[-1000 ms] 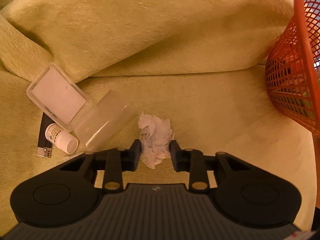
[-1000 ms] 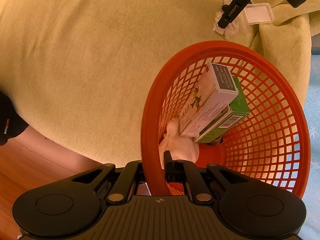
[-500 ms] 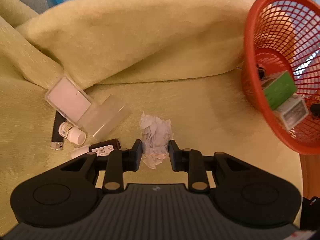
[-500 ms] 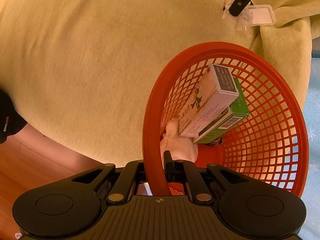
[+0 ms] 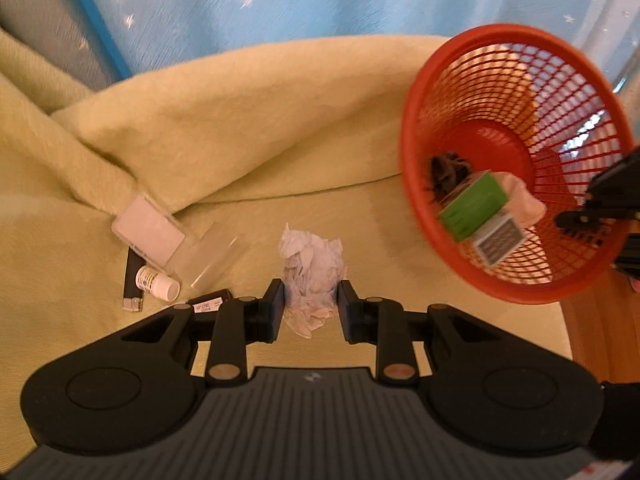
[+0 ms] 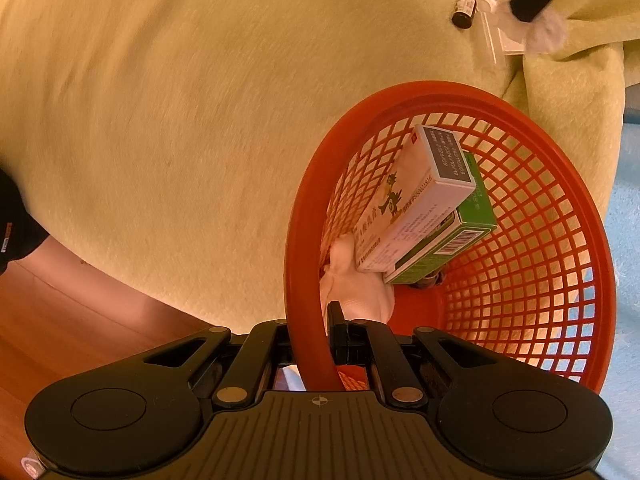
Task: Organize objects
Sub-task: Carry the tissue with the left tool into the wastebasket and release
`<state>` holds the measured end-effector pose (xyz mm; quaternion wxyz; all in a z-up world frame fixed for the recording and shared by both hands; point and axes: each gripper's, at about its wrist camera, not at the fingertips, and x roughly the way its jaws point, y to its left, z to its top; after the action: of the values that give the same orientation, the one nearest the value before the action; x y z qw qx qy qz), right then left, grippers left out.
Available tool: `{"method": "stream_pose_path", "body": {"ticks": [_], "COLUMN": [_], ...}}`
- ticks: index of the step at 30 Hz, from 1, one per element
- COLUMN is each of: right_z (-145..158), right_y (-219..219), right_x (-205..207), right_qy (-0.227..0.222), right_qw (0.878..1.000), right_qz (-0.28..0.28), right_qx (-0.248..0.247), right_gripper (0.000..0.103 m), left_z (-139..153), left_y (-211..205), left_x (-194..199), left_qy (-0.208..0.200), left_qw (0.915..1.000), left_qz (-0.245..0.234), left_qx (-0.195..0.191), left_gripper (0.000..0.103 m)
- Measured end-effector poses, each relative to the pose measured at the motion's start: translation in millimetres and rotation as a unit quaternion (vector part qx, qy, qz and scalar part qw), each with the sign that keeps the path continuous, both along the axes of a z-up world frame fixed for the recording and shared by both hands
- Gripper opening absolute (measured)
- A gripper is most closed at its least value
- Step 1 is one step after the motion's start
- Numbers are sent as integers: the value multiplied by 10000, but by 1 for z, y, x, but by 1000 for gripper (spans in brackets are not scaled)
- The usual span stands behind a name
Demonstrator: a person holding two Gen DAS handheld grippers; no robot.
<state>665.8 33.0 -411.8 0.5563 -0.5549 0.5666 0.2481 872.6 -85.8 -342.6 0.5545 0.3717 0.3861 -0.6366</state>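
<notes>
My left gripper [image 5: 311, 307] is shut on a crumpled white tissue [image 5: 310, 276] and holds it above the yellow-green blanket [image 5: 240, 140]. My right gripper [image 6: 310, 344] is shut on the rim of the red mesh basket [image 6: 298, 240], which is tilted; the basket also shows at the right in the left wrist view [image 5: 412, 184]. In the basket lie a white medicine box [image 6: 412, 204], a green box [image 6: 448, 240], a white wad [image 6: 356, 292] and something dark [image 5: 446, 168].
On the blanket to the left lie a clear plastic case [image 5: 150, 226], a clear sleeve [image 5: 214, 254], a small white bottle [image 5: 156, 282], a brown dropper bottle [image 5: 210, 304] and a dark lighter [image 5: 131, 280]. Blue curtain [image 5: 320, 0] behind. Wooden floor [image 6: 60, 320] lies below the blanket's edge.
My left gripper has risen with the tissue and pulled back, so more of the blanket, the curtain and the whole basket have come into view. The right gripper keeps its hold on the basket rim.
</notes>
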Motion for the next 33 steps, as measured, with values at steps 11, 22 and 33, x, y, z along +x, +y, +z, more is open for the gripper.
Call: {"method": "stream_pose_path", "body": {"ticks": [11, 22, 33], "right_z": [-1, 0, 2], "right_y": [2, 2, 0], "right_x": [1, 3, -2], "right_qy": [-20, -45, -41], "right_qw": [10000, 10000, 10000], "right_qz": [26, -34, -8], "right_qx": [-14, 15, 32], "right_gripper": [3, 2, 2], "left_z": [51, 84, 93], "left_y": [-4, -34, -52], "left_x": [-36, -77, -85], "left_qy": [240, 638, 853], "left_qw": [9983, 9925, 9890], "left_qz": [-413, -707, -589], "left_qx": [-347, -772, -1051], "left_gripper": [23, 24, 52]}}
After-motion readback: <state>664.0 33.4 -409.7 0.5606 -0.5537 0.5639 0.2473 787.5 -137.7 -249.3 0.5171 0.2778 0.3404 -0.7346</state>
